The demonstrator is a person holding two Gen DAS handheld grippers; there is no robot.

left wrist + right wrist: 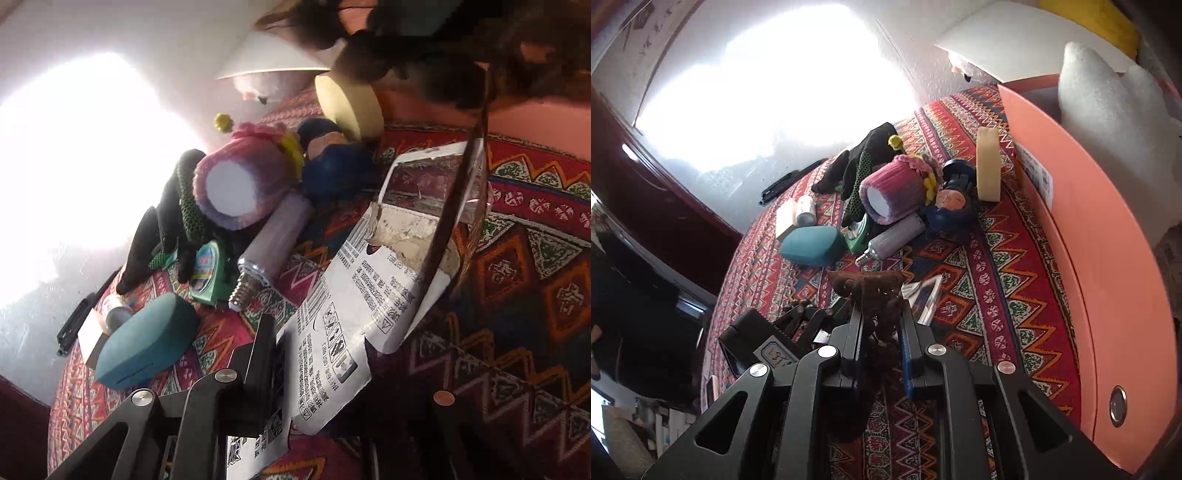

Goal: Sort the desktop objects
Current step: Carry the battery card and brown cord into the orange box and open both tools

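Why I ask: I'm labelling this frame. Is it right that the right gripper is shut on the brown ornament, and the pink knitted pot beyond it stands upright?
Not quite. The right gripper is shut on the brown ornament, but the pink knitted pot lies tipped on its side, its white base towards the camera. The right wrist view shows this.

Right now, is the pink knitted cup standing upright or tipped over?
Tipped over. The pink knitted cup lies on its side on the patterned cloth, its round white end facing the camera, resting partly on the bulb.
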